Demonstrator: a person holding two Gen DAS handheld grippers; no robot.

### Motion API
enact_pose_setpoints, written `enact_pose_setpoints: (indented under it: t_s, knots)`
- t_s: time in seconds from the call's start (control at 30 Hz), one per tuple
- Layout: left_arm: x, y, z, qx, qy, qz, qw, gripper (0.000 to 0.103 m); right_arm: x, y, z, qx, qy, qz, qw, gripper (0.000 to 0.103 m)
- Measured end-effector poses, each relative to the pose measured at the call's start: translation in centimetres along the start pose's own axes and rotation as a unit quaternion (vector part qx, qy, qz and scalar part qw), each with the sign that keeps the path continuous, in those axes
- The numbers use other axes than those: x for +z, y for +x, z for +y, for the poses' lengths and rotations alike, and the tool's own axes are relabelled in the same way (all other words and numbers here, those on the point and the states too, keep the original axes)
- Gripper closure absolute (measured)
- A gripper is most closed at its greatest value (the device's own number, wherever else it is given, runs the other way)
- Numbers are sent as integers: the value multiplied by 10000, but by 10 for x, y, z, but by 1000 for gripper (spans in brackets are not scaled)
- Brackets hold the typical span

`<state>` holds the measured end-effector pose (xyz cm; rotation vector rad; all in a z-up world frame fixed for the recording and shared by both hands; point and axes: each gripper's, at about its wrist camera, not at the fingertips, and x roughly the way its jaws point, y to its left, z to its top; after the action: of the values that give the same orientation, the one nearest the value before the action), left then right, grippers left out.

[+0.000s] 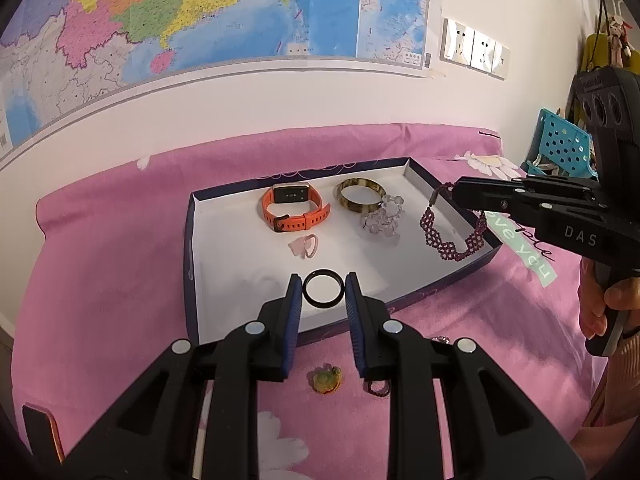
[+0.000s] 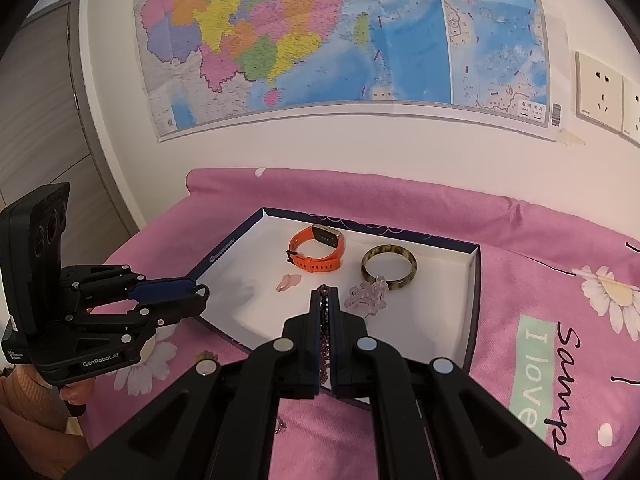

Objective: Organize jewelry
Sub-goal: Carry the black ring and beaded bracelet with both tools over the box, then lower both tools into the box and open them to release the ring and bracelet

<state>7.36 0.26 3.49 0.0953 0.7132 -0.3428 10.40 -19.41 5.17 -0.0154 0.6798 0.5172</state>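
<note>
Pink bedding (image 1: 120, 248) printed with white daisies covers the bed, and a shallow dark-blue box lid (image 1: 192, 248) with a white inside lies on it, below a large coloured wall map (image 1: 200, 12). Nearest the person, on the bedding just outside the lid's near edge, lie a small green-and-orange trinket (image 1: 325, 378) and a little dark-red beaded loop (image 1: 377, 387). The left gripper (image 1: 323, 294) hangs over the lid's near edge, its blue pads (image 1: 295, 300) partly apart and pinching a black ring (image 1: 323, 291) by its two sides, so the ring sits between them above the white floor. The right gripper (image 2: 325, 304) reaches in over the lid's right edge, pressed together on a dark-red beaded bracelet (image 1: 452, 236); one end is clamped between the fingers and the rest droops in a curve towards the lid's near right corner. Farther in, near the middle of the lid, rests a small pale-pink ring (image 1: 305, 246). Beyond it and to the right sits a cluster of clear beads (image 1: 383, 220), touching a mottled olive-brown bangle (image 1: 361, 199) close to the far edge. An orange-strapped smartwatch (image 1: 294, 211) stands to the left of the bangle along that far edge. White wall sockets (image 1: 476, 49) are mounted to the right of the map.
</note>
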Motion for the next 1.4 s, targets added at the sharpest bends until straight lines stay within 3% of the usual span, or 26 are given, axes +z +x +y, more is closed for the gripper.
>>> enact_pose_setpoints:
  t_s: [1.4]
  knots:
    - [13,46,4,126,-122,317,9993,81,7,45,-18,47,240,373,9990,101]
